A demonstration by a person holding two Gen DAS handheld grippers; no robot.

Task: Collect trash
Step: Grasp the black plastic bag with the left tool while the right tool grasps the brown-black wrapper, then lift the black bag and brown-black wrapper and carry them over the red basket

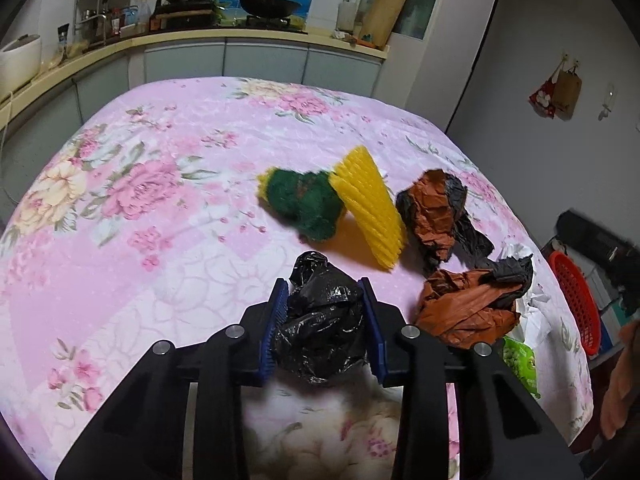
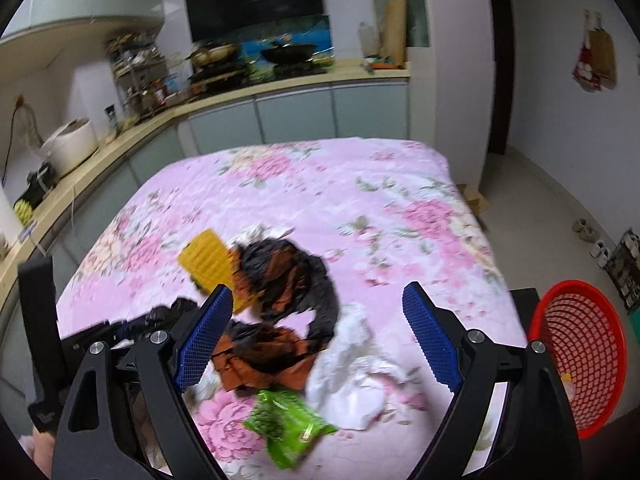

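Black crumpled plastic bag (image 1: 320,320) sits pinched in my left gripper (image 1: 325,284), above the floral cloth (image 1: 160,160). My right gripper (image 2: 318,300) hangs wide apart. I should carry it level to the red basket (image 2: 580,360) at the table's right.

A floral pink cloth (image 1: 168,184) covers the table; a wok (image 1: 270,4) and rice cooker (image 2: 70,146) sit on the counter.
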